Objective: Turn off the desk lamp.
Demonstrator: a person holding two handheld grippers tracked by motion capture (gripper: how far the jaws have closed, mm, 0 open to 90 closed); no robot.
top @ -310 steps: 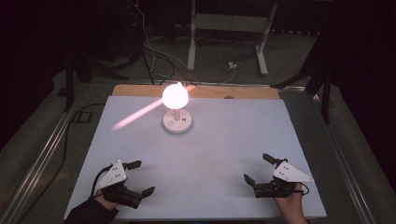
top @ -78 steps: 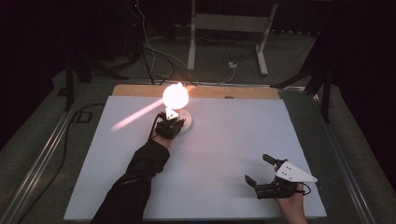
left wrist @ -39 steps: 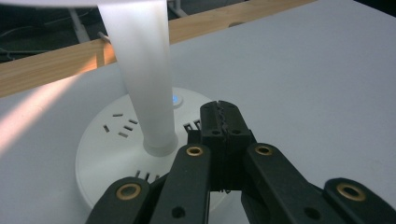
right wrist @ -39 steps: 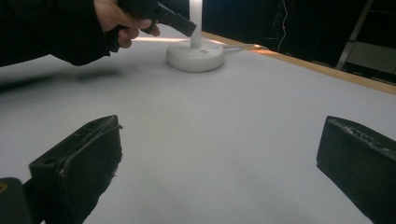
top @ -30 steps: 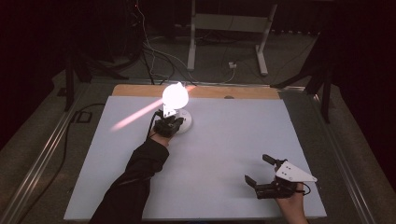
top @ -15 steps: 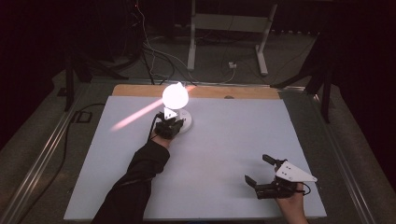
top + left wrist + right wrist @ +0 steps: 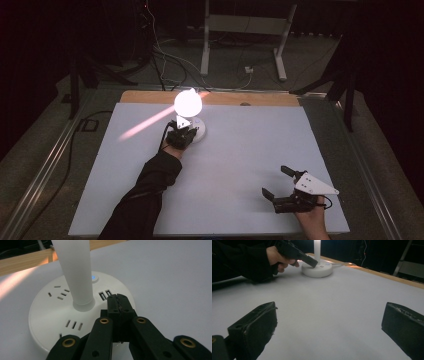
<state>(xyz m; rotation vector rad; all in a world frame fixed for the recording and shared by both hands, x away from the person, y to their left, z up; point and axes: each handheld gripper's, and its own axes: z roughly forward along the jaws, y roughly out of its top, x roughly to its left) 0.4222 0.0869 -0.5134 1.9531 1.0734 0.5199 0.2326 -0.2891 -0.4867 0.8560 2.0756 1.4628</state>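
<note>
A lit desk lamp stands at the far middle of the white table, its bulb (image 7: pixel 188 101) glowing above a round white base (image 7: pixel 200 132). My left gripper (image 7: pixel 183 131) reaches to that base. In the left gripper view its jaws are shut with nothing between them, and the left gripper (image 7: pixel 118 299) hovers at the base top (image 7: pixel 50 312), just beside two slots (image 7: pixel 105 293) and short of a blue-lit button (image 7: pixel 93 277). The white stem (image 7: pixel 75 272) rises left of the tips. Whether the tips touch the base I cannot tell. My right gripper (image 7: pixel 276 181) rests open near the front right corner.
A wooden strip (image 7: pixel 250 98) runs along the table's far edge. Cables and a metal stand (image 7: pixel 242 30) sit on the dark floor beyond. The right gripper (image 7: pixel 329 317) faces bare white tabletop, with the lamp base (image 7: pixel 317 270) and the left gripper (image 7: pixel 308 260) far off.
Since the earliest frame my left arm has gone from the near left edge out to the lamp base and its jaws have shut. Over the last second it hardly shifts. The right gripper stays put.
</note>
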